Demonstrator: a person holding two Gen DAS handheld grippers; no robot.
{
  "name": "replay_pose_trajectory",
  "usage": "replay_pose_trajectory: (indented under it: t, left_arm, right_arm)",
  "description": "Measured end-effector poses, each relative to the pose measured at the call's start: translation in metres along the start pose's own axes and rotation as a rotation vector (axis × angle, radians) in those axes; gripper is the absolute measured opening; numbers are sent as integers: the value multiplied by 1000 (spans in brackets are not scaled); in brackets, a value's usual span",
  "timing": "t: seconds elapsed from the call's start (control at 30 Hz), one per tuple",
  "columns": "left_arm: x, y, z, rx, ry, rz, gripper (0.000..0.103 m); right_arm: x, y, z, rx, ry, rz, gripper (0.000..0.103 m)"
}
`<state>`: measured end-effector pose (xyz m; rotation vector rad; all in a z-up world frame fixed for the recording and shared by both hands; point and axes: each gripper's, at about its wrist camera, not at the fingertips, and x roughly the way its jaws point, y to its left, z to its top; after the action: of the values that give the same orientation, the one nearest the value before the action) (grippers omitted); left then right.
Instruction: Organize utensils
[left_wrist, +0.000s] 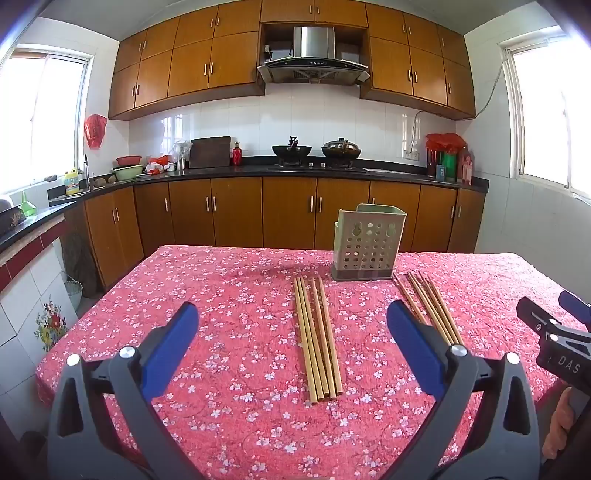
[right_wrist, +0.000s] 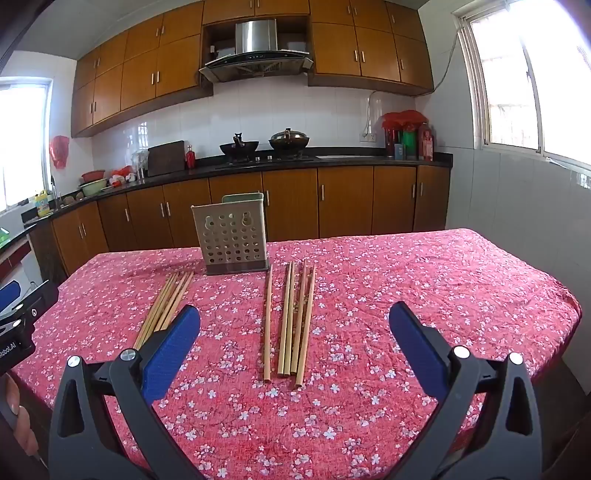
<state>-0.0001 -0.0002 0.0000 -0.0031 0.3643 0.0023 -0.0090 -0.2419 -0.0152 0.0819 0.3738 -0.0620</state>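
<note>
**A:** Where do things stand, going left to right?

**B:** My left gripper (left_wrist: 291, 343) hangs above the worktop (left_wrist: 229, 295) with its jaws spread as wide as they go and nothing between them. Ahead of it lies the left bundle of chopsticks (left_wrist: 317, 339), side by side on the floral cloth. Just beyond stands the perforated holder (left_wrist: 365, 243), upright near the far edge. Right of that lies the second bundle of chopsticks (right_wrist: 291, 321), looser, one stick a little apart. My right gripper (right_wrist: 295, 343) hovers over those, equally wide and empty.

**A:** So which step is this?

**B:** The very start, I'd judge: no chopstick is lifted yet. Next I'd need to drop onto one bundle, pinch it narrow, then tip it upright into the holder.

**A:** Do the views differ?

**B:** The left view catches my right gripper at its right edge; the right view shows the second bundle spread.
</note>
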Motion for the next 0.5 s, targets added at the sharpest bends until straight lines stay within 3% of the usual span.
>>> replay_pose_trajectory:
  t: [0.5]
  left_arm:
    - [-1,0,0,-1,2,-2,99]
  right_arm:
    - [2,0,-1,2,3,0,101]
